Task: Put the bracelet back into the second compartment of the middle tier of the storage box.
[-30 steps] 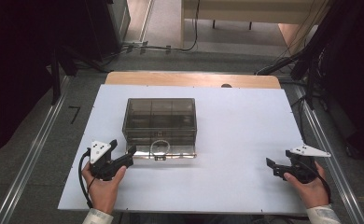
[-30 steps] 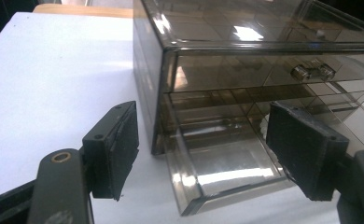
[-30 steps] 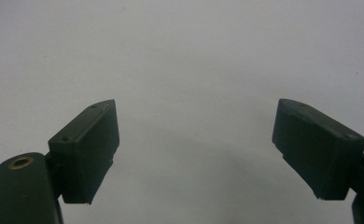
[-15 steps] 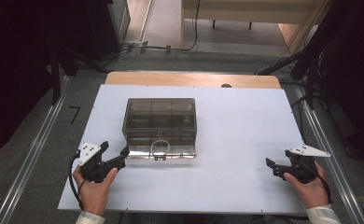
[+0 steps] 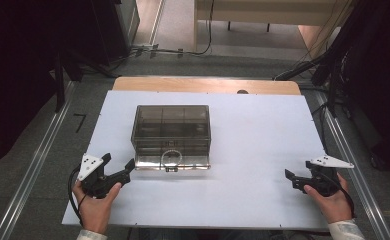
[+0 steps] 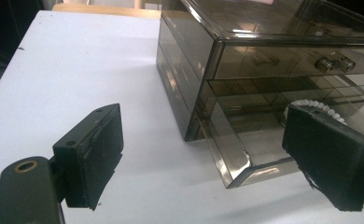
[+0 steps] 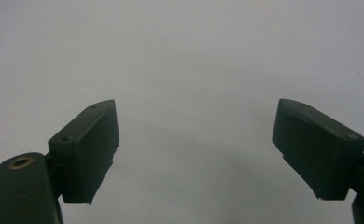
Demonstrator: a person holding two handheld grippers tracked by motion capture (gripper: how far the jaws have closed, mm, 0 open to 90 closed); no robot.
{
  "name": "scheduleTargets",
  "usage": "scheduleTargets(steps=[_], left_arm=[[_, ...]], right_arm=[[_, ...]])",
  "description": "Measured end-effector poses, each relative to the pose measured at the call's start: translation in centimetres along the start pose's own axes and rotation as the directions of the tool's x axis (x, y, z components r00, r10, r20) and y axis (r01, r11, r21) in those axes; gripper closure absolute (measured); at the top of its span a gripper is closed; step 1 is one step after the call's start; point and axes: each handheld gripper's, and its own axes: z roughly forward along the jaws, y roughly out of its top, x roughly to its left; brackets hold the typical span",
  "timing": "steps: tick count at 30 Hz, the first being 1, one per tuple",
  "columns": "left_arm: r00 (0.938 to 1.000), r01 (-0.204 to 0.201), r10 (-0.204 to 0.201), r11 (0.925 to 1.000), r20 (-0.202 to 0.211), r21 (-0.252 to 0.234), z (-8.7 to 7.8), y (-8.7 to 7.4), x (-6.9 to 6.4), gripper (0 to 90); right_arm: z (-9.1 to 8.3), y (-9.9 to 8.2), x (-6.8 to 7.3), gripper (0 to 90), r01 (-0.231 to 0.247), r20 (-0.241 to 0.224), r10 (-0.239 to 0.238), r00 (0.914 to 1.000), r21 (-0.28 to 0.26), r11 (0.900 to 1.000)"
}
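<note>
Resting near the worktop's (image 5: 263, 150) near-left corner, the left gripper (image 5: 117, 169) has just been opening, nothing between its jaws. Its own view reveals the drawer box's (image 5: 171, 135) bottom drawer (image 6: 245, 154) ajar, holding a bead ring (image 6: 311, 105). The right gripper (image 5: 290, 178) gapes, well apart.

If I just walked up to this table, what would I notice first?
You'd spot the smoky see-through drawer box in the middle of the white table, its bottom drawer pulled out a little with a white bead ring inside. Then the two black grippers at the near edge: the left gripper open just beside the box's front corner, the right gripper open far off to the side.
</note>
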Motion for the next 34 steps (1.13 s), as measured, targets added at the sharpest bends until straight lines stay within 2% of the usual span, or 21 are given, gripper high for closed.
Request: scheduleTargets(steps=[10, 19, 34], left_arm=[[0.9999, -0.010, 0.010, 0.9998, 0.012, 0.019, 0.0, -0.3, 0.4, 12.4], [1.0000, -0.004, 0.004, 0.9999, -0.007, 0.016, -0.5, -0.4, 1.0, 12.4], [0.9995, -0.022, 0.022, 0.9996, -0.021, 0.018, -0.6, -0.6, 1.3, 11.5]], right_arm=[[0.0, 0.0, 0.0, 13.2, -0.003, 0.001, 0.003, 1.0000, -0.001, 1.0000], [0.0, -0.1, 0.0, 13.2, -0.004, 0.002, 0.004, 1.0000, -0.001, 1.0000], [0.0, 0.0, 0.0, 13.2, 0.000, 0.002, 0.000, 1.0000, -0.001, 1.0000]])
